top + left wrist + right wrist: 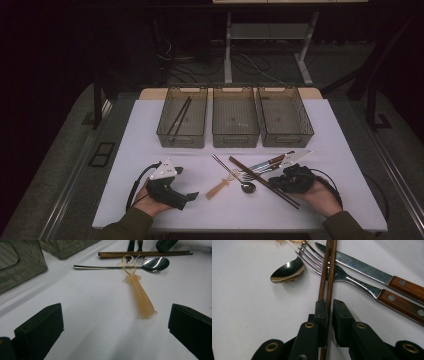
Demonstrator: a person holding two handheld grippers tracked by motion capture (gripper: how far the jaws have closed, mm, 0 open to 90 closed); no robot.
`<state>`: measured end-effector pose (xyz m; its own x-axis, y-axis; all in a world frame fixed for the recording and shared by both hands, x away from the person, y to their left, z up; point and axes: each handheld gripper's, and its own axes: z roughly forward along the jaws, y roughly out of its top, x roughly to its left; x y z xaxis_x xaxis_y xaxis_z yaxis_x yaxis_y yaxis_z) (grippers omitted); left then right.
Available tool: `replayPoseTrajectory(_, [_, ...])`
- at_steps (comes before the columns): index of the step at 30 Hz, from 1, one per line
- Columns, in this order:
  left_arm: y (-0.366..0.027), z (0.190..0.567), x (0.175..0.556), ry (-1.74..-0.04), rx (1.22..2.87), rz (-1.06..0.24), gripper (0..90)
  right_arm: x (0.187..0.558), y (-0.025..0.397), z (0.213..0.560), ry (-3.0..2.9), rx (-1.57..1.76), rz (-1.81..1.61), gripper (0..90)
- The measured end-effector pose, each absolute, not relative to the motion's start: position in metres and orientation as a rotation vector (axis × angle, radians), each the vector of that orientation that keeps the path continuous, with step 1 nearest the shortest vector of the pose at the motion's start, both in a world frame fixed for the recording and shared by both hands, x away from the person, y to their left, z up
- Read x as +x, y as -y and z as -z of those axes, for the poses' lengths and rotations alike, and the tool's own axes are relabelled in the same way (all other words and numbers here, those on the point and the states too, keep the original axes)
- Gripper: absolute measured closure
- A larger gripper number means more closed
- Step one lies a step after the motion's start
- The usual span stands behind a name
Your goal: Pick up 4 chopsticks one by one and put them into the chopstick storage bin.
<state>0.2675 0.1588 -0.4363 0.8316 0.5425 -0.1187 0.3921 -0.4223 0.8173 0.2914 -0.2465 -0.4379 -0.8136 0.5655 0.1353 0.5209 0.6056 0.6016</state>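
A white bench carries three translucent grey bins in a row at its far side: the left bin holds a pair of dark chopsticks, while the middle bin and the right bin look bare inside. Near the front edge, the left gripper rests in the person's left hand with its jaws spread wide apart and nothing between them, pointing toward the cutlery. The right gripper, in the right hand, has its jaws closed around a pair of brown wooden chopsticks that lie across a wood-handled fork, beside a wood-handled knife. A steel spoon lies just left of the fork, and a translucent orange peeler rests near the spoon's handle.
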Motion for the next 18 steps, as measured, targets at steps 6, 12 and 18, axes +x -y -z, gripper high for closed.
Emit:
replayPoseTrajectory(6, [-0.1588,0.4363,0.2675,-0.684,2.067,-0.202,0.0,0.2911,0.2454,0.4399,-2.751,0.922,-0.970,81.9])
replayPoseTrajectory(12, [-0.1588,0.4364,0.2674,-0.683,2.069,-0.202,0.0,0.2893,0.2437,0.4398,-2.740,0.913,-0.946,83.9])
replayPoseTrajectory(18, [-0.1586,0.4366,0.2676,-0.684,2.072,-0.202,0.0,0.2884,0.2432,0.4398,-2.730,0.932,-0.938,84.8])
